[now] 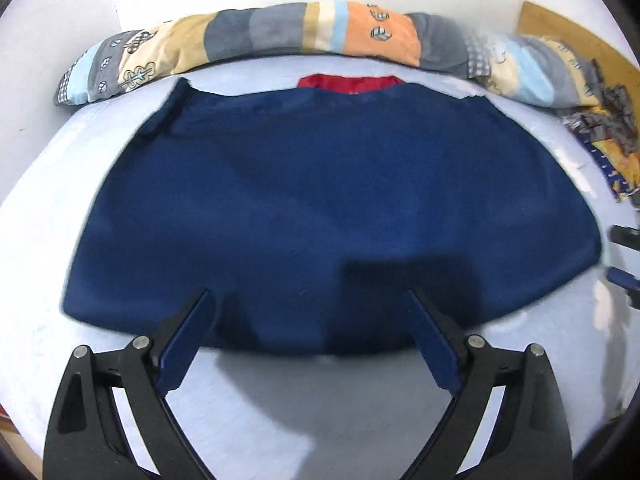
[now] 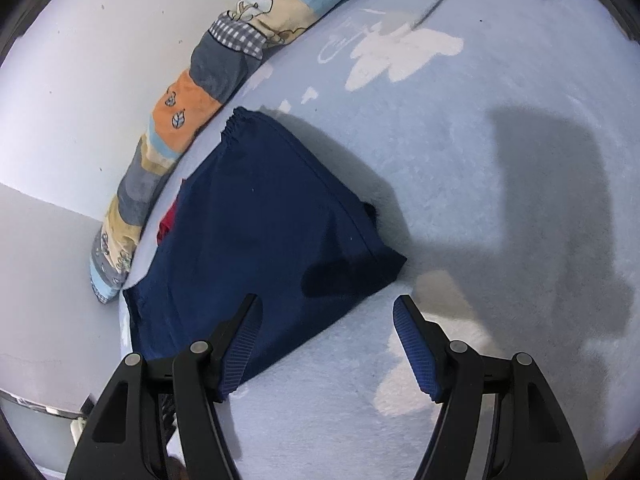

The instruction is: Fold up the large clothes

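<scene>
A navy blue garment [image 1: 328,208] lies folded flat on the pale blue bed sheet [image 1: 260,408], with a strip of red fabric [image 1: 348,82] showing at its far edge. My left gripper [image 1: 310,300] hovers open above the garment's near edge, nothing between its fingers. In the right wrist view the same garment [image 2: 260,232] lies to the left, its gathered cuff [image 2: 236,124] at the far corner. My right gripper [image 2: 326,308] stands open over the garment's near right corner and holds nothing. At the right edge of the left wrist view, the right gripper's fingertips [image 1: 624,256] show, blurred.
A long patchwork bolster [image 1: 280,36] runs along the white wall behind the garment; it also appears as the bolster [image 2: 188,108] in the right view. Patterned yellow and dark cloth [image 1: 608,128] lies at the far right. White flower prints [image 2: 396,56] mark the sheet.
</scene>
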The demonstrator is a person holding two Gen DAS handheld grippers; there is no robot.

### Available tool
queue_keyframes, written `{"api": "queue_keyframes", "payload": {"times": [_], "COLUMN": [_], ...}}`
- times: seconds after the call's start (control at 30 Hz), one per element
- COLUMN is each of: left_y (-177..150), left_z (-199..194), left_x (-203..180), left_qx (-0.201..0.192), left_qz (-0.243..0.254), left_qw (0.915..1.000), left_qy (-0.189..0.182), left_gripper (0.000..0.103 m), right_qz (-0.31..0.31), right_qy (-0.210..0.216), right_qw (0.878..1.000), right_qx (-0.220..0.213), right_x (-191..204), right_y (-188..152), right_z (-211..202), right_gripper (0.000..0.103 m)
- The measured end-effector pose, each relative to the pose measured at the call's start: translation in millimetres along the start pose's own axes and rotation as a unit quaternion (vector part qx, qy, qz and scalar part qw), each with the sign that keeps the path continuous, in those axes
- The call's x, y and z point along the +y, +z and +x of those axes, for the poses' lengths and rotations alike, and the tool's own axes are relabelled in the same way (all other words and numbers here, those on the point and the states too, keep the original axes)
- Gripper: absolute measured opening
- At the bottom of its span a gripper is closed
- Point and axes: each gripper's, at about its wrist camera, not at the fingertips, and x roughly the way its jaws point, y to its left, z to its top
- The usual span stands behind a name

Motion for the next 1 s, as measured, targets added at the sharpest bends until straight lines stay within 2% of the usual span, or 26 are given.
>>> {"api": "queue_keyframes", "payload": {"times": [0.17, 0.27, 0.33, 0.43, 0.53, 0.67, 0.73, 0.93, 1.0], "left_y": [2, -2, -3, 0, 7, 12, 12, 5, 1], "left_z": [-18, -18, -9, -8, -10, -5, -6, -6, -9], "left_x": [43, 60, 65, 67, 66, 69, 67, 68, 69], "left_qx": [0.023, 0.017, 0.028, 0.028, 0.01, 0.017, 0.016, 0.029, 0.033], "left_qz": [-0.028, -0.041, -0.063, -0.085, -0.072, -0.083, -0.073, -0.068, -0.072], "left_qw": [0.9988, 0.9988, 0.9975, 0.9951, 0.997, 0.9954, 0.9961, 0.9962, 0.9952], "left_qy": [-0.033, -0.018, -0.017, -0.041, -0.028, -0.045, -0.047, -0.047, -0.057], "left_gripper": [0.095, 0.095, 0.095, 0.095, 0.095, 0.095, 0.095, 0.095, 0.095], "right_qz": [0.023, 0.034, 0.039, 0.042, 0.041, 0.014, 0.003, 0.004, -0.001], "right_qy": [0.018, 0.017, 0.017, 0.02, 0.025, 0.015, 0.011, 0.018, 0.014], "right_qw": [1.0, 0.999, 0.999, 0.999, 0.999, 1.0, 1.0, 0.999, 0.999], "right_qx": [0.003, 0.001, 0.004, 0.011, 0.013, 0.015, 0.023, 0.05, 0.051], "right_x": [-7, -11, -15, -16, -14, -4, -1, -5, -5], "right_y": [0, 0, -1, -2, 0, 4, 3, 5, 5], "right_z": [-1, -3, -3, -1, 1, 5, 9, 21, 22], "right_gripper": [0.071, 0.071, 0.071, 0.071, 0.071, 0.071, 0.071, 0.071, 0.071]}}
